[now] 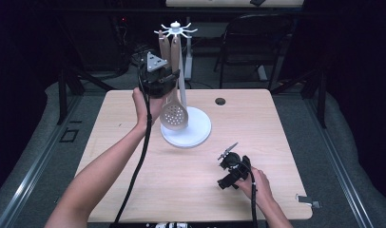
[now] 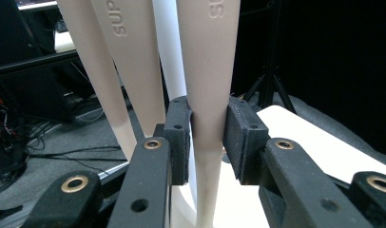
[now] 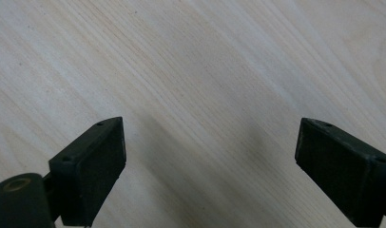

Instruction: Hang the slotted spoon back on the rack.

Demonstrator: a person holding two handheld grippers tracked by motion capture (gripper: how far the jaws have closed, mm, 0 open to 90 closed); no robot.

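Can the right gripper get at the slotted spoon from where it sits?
Probably yes: the right gripper rests open on bare table, nothing between it and the slotted spoon, though the left gripper already clamps its handle.

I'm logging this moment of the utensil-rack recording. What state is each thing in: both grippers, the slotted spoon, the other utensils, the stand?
Left gripper: shut on the slotted spoon's handle.
Right gripper: open, nothing between its jaws, low over the table.
Slotted spoon: hanging upright, bowl down.
Other utensils: hanging beside it.
Stand: upright on the table.
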